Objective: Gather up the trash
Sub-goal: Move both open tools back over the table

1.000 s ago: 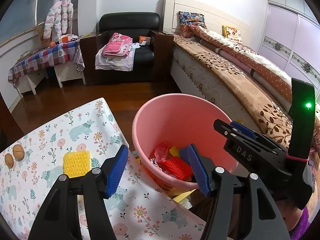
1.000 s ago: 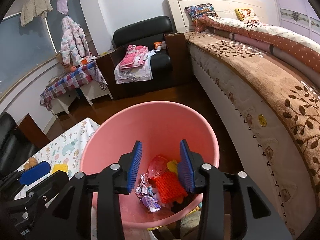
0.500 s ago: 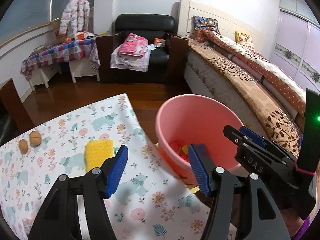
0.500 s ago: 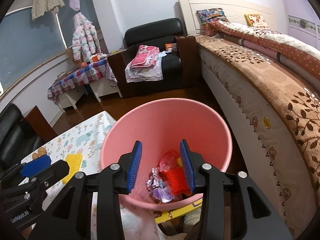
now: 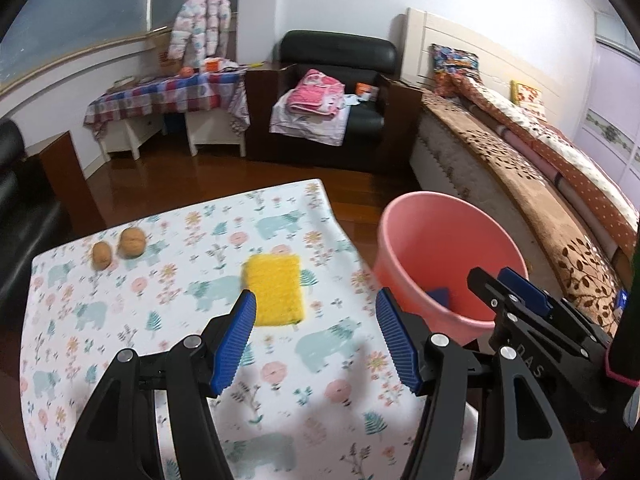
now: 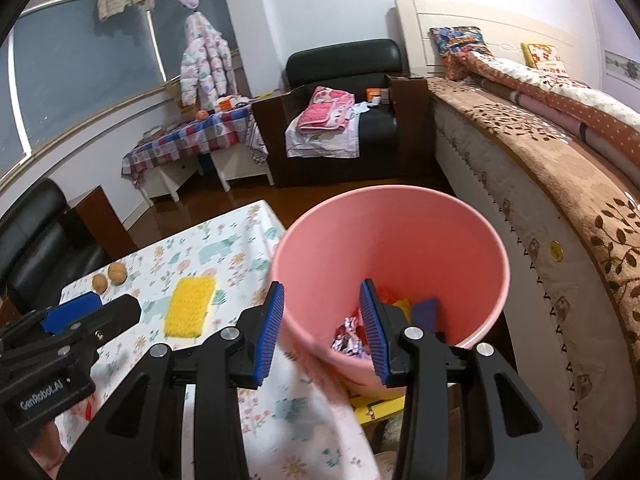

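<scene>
A pink bucket (image 5: 448, 240) (image 6: 392, 240) stands on the floor at the table's right edge, holding wrappers and red, yellow and blue scraps (image 6: 360, 328). A yellow sponge (image 5: 276, 288) (image 6: 188, 306) lies on the floral tablecloth (image 5: 160, 320). Two walnuts (image 5: 120, 248) (image 6: 110, 276) sit at the far left. My left gripper (image 5: 314, 336) is open and empty above the cloth, just short of the sponge. My right gripper (image 6: 322, 328) is open and empty over the bucket's near rim; it also shows in the left wrist view (image 5: 520, 296).
A bed (image 6: 540, 152) runs along the right, close behind the bucket. A black armchair (image 5: 336, 92) with clothes and a checked side table (image 5: 168, 96) stand at the back. Another black chair (image 6: 36, 240) sits left of the table. Wooden floor lies between.
Both grippers have drawn back and left from over the bucket. The left one now hangs above the tablecloth near the sponge; the right one is at the bucket's near rim. Both stay open.
</scene>
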`<state>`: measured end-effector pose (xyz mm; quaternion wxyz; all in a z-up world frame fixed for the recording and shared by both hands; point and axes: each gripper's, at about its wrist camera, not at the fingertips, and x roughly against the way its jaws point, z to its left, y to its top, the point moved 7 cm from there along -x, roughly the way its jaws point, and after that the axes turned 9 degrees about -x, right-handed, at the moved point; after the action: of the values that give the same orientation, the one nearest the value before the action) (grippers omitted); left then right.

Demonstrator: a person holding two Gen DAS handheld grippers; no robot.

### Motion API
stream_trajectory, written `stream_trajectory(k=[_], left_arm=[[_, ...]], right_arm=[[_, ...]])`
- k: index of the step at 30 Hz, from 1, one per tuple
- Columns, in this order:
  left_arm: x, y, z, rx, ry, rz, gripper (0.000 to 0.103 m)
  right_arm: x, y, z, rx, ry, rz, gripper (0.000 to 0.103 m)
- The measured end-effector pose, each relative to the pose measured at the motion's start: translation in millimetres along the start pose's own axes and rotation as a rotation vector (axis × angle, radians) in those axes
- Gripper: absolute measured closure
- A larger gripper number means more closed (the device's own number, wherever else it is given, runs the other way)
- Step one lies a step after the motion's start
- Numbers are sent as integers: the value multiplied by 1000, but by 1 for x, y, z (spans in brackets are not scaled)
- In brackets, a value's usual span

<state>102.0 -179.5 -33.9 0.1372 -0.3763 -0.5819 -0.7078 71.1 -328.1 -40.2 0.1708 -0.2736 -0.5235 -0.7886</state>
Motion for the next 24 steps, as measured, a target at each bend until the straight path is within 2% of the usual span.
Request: stream_trajectory(k=[10, 24], left_arm=[[17, -19, 29, 49, 48, 5, 42], [26, -40, 52, 80, 67, 16, 42]], right_arm=[[6, -18, 30, 67, 30, 33, 63], [8, -40, 57, 119, 61, 85, 63]])
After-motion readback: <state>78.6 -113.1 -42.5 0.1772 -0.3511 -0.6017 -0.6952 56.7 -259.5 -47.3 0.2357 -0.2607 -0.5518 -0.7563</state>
